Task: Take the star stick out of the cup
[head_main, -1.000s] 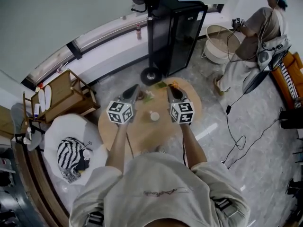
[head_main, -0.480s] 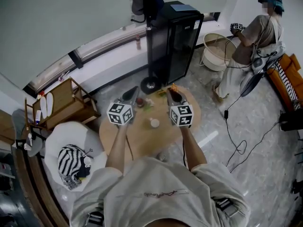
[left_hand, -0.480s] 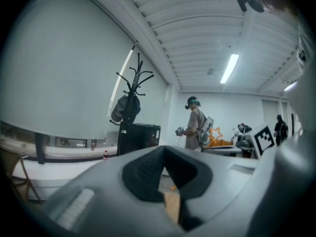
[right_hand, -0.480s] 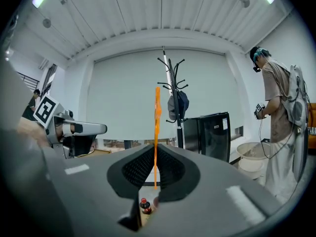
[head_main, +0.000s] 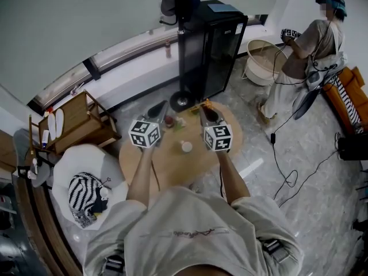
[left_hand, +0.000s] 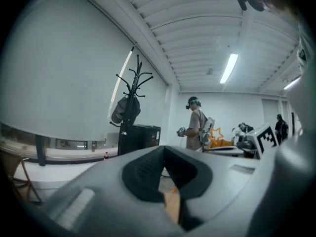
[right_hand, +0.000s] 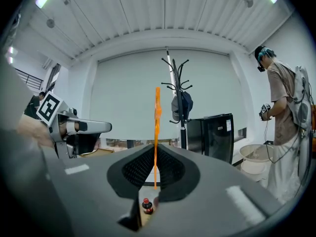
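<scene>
Both forearms extended forward, roughly parallel, elbows bent. Left forearm [head_main: 140, 174] bare; right forearm [head_main: 228, 171] bare.
Left gripper [head_main: 158, 110]: jaws together, nothing between them.
Right gripper [head_main: 207, 112]: jaws clamped on thin star stick [right_hand: 157, 125], stick upright above jaws.
Grippers side by side, apart, tips pointing far.

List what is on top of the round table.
A white cup and a small dark bottle stand on the round table. The left gripper and right gripper, holding the star stick, cover other parts.

Thin orange star stick [right_hand: 157, 127] upright in right tongs [right_hand: 154, 154], small white cup [head_main: 186, 146] on table [head_main: 164, 167]
</scene>
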`<state>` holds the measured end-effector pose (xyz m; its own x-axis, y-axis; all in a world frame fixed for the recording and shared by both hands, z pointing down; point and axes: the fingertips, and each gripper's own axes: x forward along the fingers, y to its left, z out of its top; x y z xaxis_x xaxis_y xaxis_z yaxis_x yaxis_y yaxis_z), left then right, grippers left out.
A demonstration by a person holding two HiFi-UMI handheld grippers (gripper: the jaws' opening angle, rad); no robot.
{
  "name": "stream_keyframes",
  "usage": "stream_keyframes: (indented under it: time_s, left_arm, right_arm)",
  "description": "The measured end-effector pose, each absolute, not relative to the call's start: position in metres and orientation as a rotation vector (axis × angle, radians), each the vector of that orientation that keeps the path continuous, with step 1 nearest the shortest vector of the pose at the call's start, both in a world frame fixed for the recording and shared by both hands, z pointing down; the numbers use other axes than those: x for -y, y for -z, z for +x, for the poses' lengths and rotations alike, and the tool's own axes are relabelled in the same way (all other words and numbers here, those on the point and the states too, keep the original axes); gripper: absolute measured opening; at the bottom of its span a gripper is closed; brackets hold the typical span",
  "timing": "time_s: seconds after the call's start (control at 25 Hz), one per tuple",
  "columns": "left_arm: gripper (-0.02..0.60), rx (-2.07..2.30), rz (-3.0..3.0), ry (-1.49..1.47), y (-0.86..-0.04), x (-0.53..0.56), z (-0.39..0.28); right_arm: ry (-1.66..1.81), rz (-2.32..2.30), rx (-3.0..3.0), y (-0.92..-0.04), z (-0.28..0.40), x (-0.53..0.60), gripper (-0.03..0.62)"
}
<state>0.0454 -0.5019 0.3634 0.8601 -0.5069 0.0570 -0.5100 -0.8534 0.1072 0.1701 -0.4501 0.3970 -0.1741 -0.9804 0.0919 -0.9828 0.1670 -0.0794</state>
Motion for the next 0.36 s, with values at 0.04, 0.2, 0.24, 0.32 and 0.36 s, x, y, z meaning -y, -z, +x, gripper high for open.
stream_keyframes:
  time_s: [0.04,0.2,0.24,0.32,0.36]
  left_arm:
    - [0.000,0.800,2.917,-0.038,-0.3626,0.5015,0.0451]
    - [0.000,0.798,2.918,-0.038,-0.3618,0.5012,0.0466]
    - [0.000,0.798,2.918,-0.039,-0.3620,0.5016,0.0469]
    - [0.000,0.796,2.918,-0.043,-0.3622,0.5022,0.0471]
    - [0.000,0.795,2.919,-0.045,-0.3622,0.5024,0.0472]
  right_arm:
    - [-0.185,2.006,2.386,-0.3965,0.1696,0.4497,0.017]
    - [-0.184,2.004,2.384,-0.3963,0.1709,0.4493,0.017]
    - [-0.185,2.004,2.384,-0.3965,0.1714,0.4498,0.017]
    - [-0.188,2.007,2.381,-0.3966,0.1723,0.4508,0.017]
    - [-0.189,2.009,2.380,-0.3965,0.1728,0.4514,0.017]
